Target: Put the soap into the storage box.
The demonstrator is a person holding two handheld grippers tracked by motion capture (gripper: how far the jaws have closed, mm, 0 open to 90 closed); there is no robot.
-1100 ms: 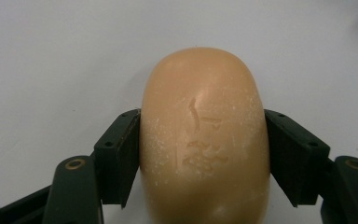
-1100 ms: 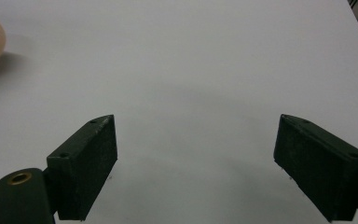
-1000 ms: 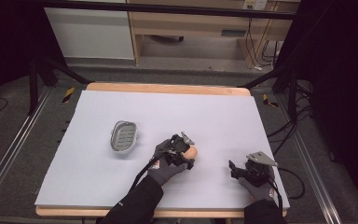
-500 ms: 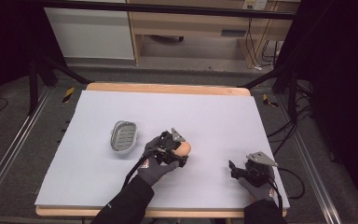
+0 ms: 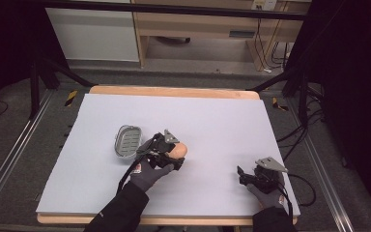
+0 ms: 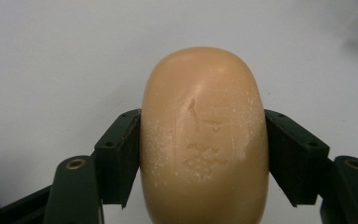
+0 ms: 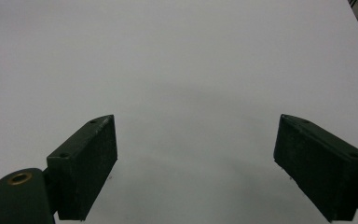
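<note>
The left gripper (image 5: 174,155) is clamped on the bar of soap (image 6: 204,135), both black pads pressed flat against its long sides, as the left gripper view shows (the stamped face of the bar looks straight back at that camera). Compared with a second ago, this hand has carried the soap leftward across the worktop (image 5: 232,121), away from the middle and toward the grey soap dish (image 5: 127,140). The gap between bar and dish has shrunk from well apart to near. In the high view the soap sits just right of the dish, roughly midway between the worktop's far and near edges, and seems to be lifted clear of the white surface, though that is hard to judge.

The right gripper (image 5: 246,175) has not shifted: it rests near the worktop's near right corner, jaws spread wide with nothing between them.

The grip looks secure, so the carry appears nearly done; what likely remains is bringing the bar over the dish and lowering it in.
</note>
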